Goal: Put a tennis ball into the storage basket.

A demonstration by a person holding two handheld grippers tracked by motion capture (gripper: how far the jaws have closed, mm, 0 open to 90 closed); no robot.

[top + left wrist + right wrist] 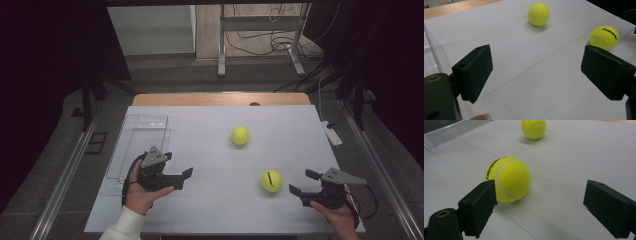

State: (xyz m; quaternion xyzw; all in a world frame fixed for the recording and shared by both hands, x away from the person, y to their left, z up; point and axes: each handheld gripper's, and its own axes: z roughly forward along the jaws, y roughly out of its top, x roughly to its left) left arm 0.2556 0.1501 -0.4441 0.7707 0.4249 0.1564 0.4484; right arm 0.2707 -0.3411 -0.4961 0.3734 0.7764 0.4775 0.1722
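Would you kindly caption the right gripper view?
Open right gripper approaching the near tennis ball, another ball beyond.

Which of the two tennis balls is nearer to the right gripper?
The near tennis ball with black lettering, lying just ahead of the open right gripper. The far tennis ball sits further up the white table, toward its middle.

**Felt, matt plastic, pale board**

Both balls, the near ball [508, 179] and the far ball [533, 128], wear fuzzy yellow felt with smooth white seams; the near one carries black print; the left tool [180, 180] and right tool [303, 182] look like matt black plastic, slightly grainy, each topped by a dull grey plate; the worktop [215, 155] is a smooth, matt white sheet with a bare wood strip at its far edge; the tray [141, 131] is clear, glossy plastic.
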